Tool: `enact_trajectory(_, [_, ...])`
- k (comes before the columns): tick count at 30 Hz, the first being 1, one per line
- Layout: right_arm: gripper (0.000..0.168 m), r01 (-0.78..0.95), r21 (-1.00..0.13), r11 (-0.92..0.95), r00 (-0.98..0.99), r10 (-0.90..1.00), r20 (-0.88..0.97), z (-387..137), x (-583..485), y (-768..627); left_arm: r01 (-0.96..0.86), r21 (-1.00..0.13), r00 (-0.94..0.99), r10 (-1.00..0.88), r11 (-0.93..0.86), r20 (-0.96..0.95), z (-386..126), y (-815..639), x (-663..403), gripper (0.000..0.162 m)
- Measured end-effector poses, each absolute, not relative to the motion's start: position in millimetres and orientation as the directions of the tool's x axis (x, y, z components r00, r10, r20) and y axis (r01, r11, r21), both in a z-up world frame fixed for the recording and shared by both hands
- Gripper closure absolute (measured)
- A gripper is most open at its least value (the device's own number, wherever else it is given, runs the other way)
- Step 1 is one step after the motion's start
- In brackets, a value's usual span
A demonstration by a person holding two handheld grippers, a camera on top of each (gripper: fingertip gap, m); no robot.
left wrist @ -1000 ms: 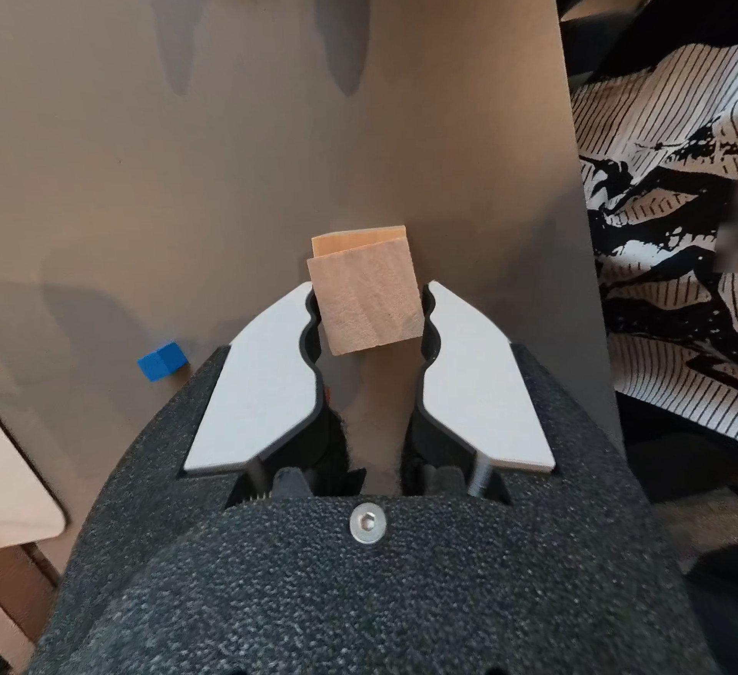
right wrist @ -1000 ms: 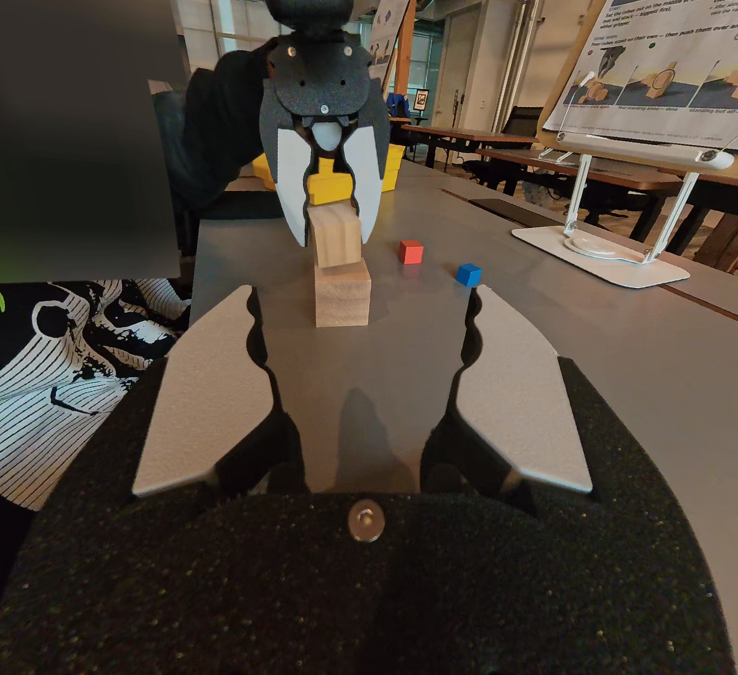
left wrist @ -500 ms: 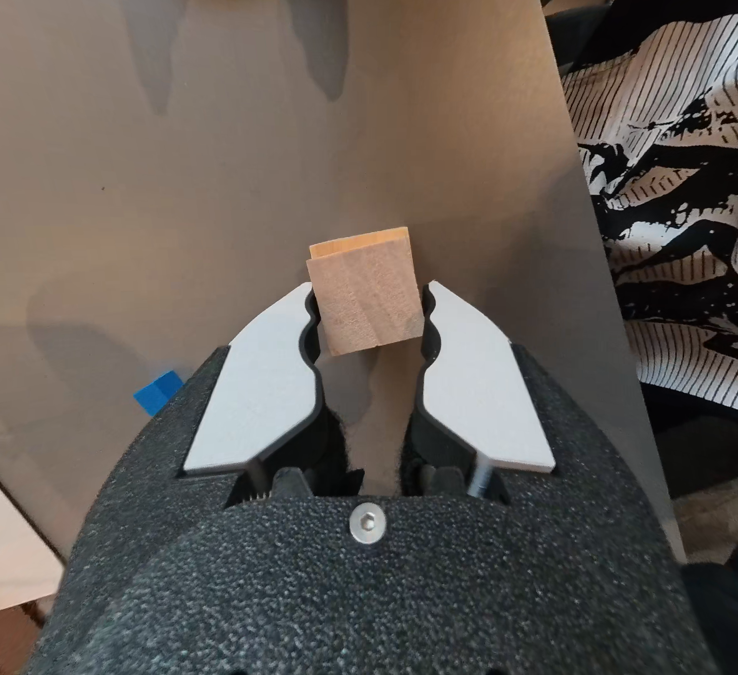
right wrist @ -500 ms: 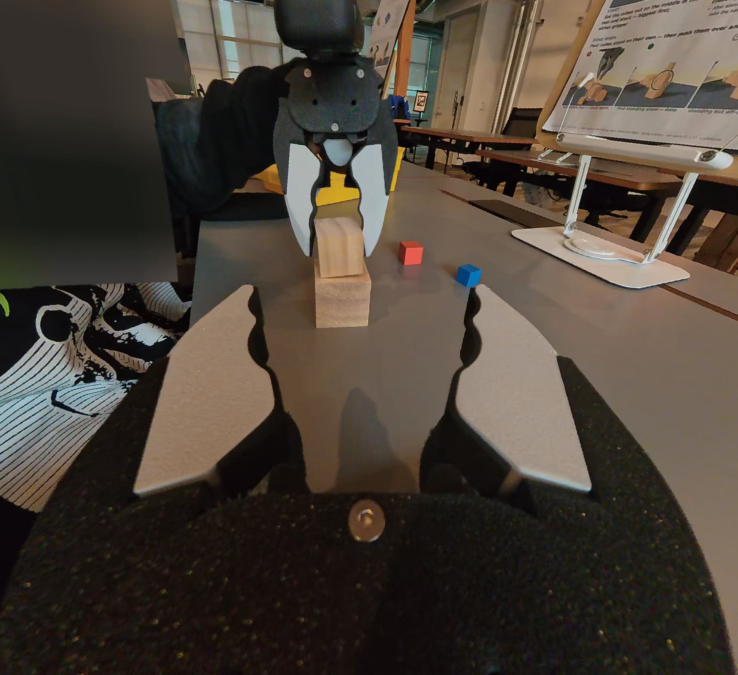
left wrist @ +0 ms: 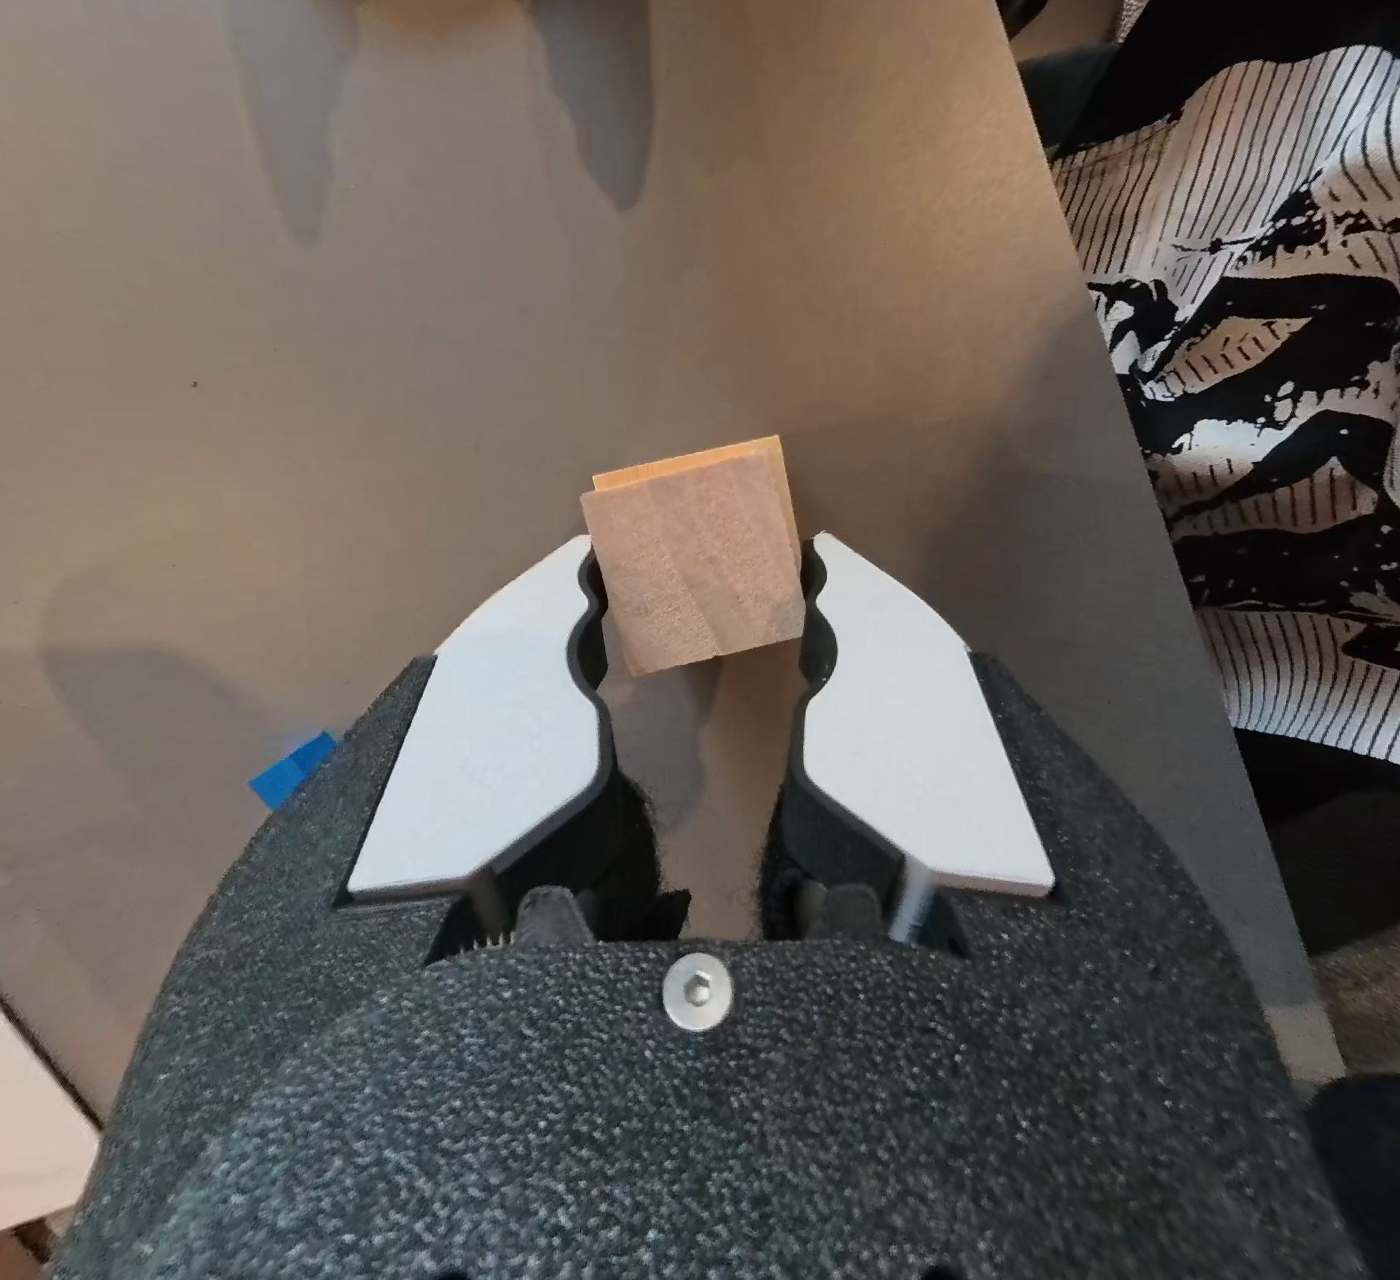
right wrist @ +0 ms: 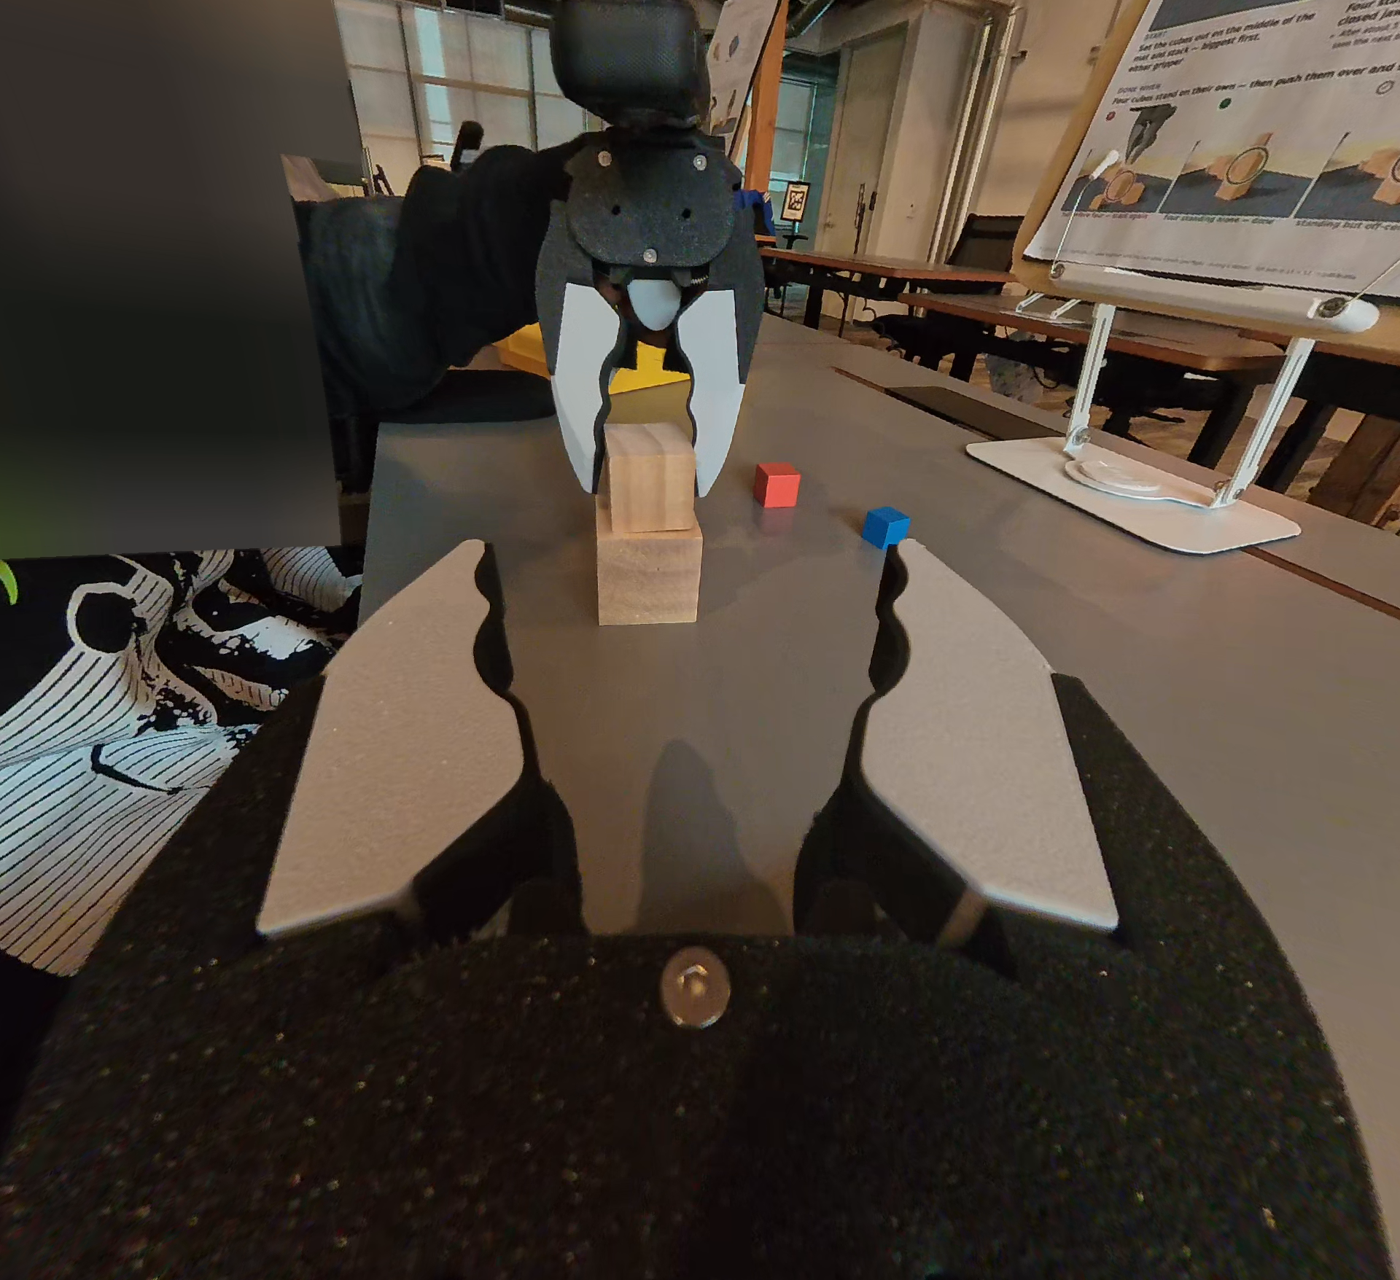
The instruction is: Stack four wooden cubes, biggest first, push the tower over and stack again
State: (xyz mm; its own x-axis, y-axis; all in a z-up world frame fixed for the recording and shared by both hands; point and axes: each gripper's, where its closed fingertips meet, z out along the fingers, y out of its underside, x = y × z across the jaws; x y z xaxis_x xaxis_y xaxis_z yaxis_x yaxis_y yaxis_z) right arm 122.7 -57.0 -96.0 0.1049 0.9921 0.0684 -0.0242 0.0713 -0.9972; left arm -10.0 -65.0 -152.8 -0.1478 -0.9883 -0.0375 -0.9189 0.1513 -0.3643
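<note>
A large wooden cube (right wrist: 648,581) stands on the grey table (right wrist: 985,638). A smaller wooden cube (right wrist: 650,479) sits on top of it, a little offset, between the fingers of my left gripper (right wrist: 648,486), which points down from above. In the left wrist view the left gripper (left wrist: 701,547) is shut on this smaller cube (left wrist: 697,562), and a strip of the large cube (left wrist: 682,471) shows beneath. My right gripper (right wrist: 689,551) is open and empty, low over the table in front of the stack. A small red cube (right wrist: 776,484) and a small blue cube (right wrist: 885,526) lie to the stack's right.
A white stand (right wrist: 1136,494) with an instruction board stands at the right. A yellow object (right wrist: 644,376) lies behind the stack. Black-and-white patterned fabric (right wrist: 151,676) lies past the table's left edge. A black-gloved hand (right wrist: 454,274) holds the left gripper. The blue cube (left wrist: 292,774) peeks out beside the left gripper.
My left gripper has come down with the smaller wooden cube, which now rests on the large cube. The right gripper has not moved.
</note>
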Motion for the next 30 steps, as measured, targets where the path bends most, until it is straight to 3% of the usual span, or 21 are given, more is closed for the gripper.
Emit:
enact_trajectory(13, [0.076, -0.03, -0.997, 0.075, 0.105, 0.992, 0.071, -95.3, 123.3, -57.6, -0.917, -0.374, -0.148, -0.989, 0.141, -0.011, -153.7, -64.6, -11.4, 0.113])
enact_trajectory(16, [0.076, -0.031, -0.997, 0.071, 0.103, 0.992, 0.068, -95.2, 123.4, -57.5, -0.906, -0.402, -0.149, -0.989, 0.131, 0.014, -149.3, -69.3, -8.7, 0.104])
enact_trajectory(18, [0.076, -0.033, -0.997, 0.071, 0.103, 0.992, 0.067, -95.0, 123.6, -57.5, -0.9, -0.42, -0.146, -0.989, 0.118, 0.034, -144.7, -72.9, -7.7, 0.086])
enact_trajectory(21, [0.077, -0.038, -0.996, 0.075, 0.105, 0.992, 0.071, -94.3, 124.0, -57.9, -0.864, -0.494, -0.127, -0.991, 0.095, 0.032, -123.4, -72.8, -8.3, 0.082])
enact_trajectory(26, [0.077, -0.034, -0.997, 0.071, 0.103, 0.992, 0.067, -94.7, 123.7, -57.8, -0.801, -0.598, 0.013, -0.999, 0.021, -0.052, -77.4, -48.4, -38.8, 0.092])
enact_trajectory(30, [0.077, -0.032, -0.997, 0.07, 0.104, 0.992, 0.067, -95.1, 123.5, -57.6, -0.877, -0.48, 0.111, -0.979, -0.017, -0.169, -90.7, -13.3, -97.8, 0.098])
